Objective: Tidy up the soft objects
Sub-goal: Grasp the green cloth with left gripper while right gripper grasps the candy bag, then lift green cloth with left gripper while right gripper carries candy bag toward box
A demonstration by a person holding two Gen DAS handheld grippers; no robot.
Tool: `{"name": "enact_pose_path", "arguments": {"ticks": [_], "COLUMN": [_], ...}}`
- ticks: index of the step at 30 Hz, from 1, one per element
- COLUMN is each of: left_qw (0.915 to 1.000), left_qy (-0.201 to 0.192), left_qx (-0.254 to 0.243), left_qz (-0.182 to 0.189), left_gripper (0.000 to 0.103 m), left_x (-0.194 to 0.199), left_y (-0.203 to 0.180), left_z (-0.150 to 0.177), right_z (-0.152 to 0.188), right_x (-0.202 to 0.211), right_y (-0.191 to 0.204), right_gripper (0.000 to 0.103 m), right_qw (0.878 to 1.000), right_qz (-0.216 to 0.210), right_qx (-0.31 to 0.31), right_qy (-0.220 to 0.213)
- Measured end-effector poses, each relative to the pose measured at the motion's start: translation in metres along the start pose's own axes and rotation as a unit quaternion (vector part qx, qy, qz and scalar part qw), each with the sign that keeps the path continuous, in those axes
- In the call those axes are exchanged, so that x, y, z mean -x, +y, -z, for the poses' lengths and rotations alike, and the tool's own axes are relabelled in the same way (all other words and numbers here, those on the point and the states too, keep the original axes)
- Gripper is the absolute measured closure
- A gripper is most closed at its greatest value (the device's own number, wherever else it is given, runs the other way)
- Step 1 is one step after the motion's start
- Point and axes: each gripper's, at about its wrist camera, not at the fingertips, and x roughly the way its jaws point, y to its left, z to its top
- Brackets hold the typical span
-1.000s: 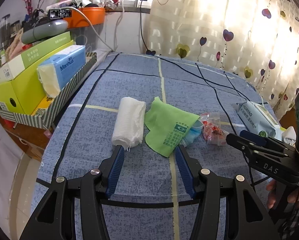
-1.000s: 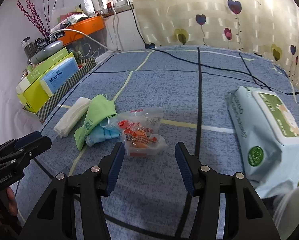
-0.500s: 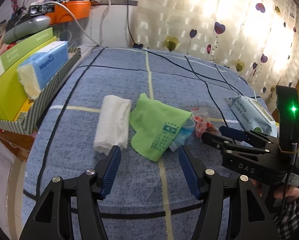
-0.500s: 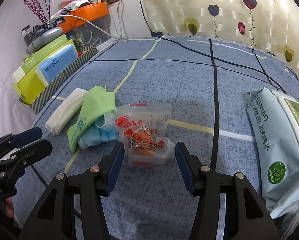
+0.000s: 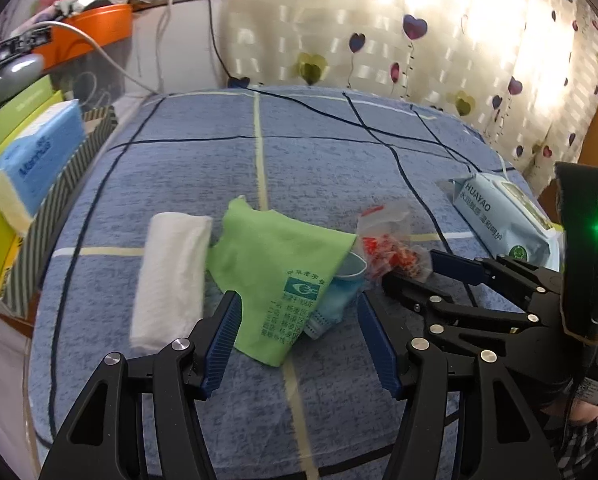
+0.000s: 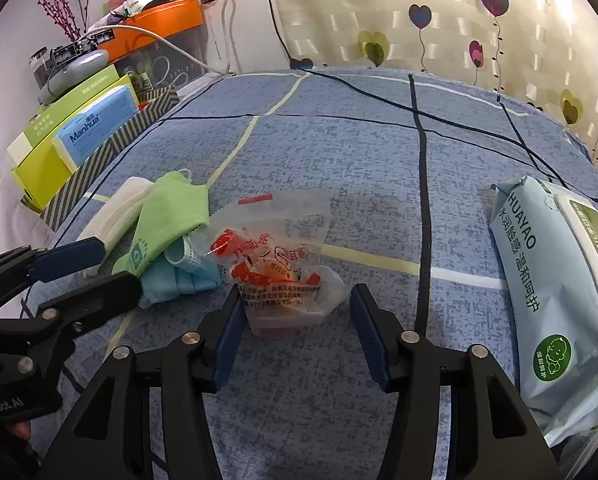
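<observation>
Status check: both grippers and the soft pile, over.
Left gripper open over green cloth. Right gripper closing around clear bag, not pinched. Nothing blocking.

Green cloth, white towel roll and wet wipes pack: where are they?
green cloth (image 5: 275, 256), left wrist view, middle of fabric
white towel roll (image 5: 171, 280), left wrist view, mid-roll
wet wipes pack (image 6: 539, 280), right wrist view, blue wrapper

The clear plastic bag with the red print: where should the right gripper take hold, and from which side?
Grip the crumpled bulge at the near end of the clear plastic bag, coming down from above and the near side. It already lies between the right gripper's closing jaws, untouched; the far end lies flat on the bedspread.
</observation>
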Motion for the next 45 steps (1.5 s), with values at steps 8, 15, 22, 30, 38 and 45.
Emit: {"name": "enact_pose_path", "arguments": {"ticks": [8,15,22,30,38,45], "left_qw": [0.9995,0.9992,0.9993,0.9987,0.9977,0.9971], "left_qy": [0.003,-0.009,-0.005,-0.017,-0.037,-0.055], "left_qx": [0.007,0.029,0.035,0.047,0.056,0.051], "left_qz": [-0.029,-0.026,-0.011,-0.011,-0.015,-0.013], "left_gripper": [0.043,0.045,0.078,0.093,0.094,0.094], "left_x": [-0.009,-0.008,-0.011,-0.006,0.011,0.03], "left_y": [0.004,0.014,0.015,0.017,0.019,0.013], "left_z": [-0.005,-0.006,-0.007,-0.009,-0.011,-0.014], "right_z": [0.005,0.006,0.007,0.008,0.008,0.009], "right_x": [0.006,0.009,0.008,0.009,0.016,0.03], "right_y": [-0.011,-0.016,-0.017,-0.019,-0.019,-0.019], "right_gripper": [0.065,0.066,0.066,0.066,0.066,0.066], "right_qw": [1.0,0.999,0.999,0.999,0.999,0.998], "right_qz": [-0.006,-0.006,-0.009,-0.01,-0.013,-0.013], "right_qx": [-0.026,-0.037,-0.043,-0.046,-0.044,-0.045], "right_qy": [-0.011,-0.015,-0.016,-0.017,-0.024,-0.037]}}
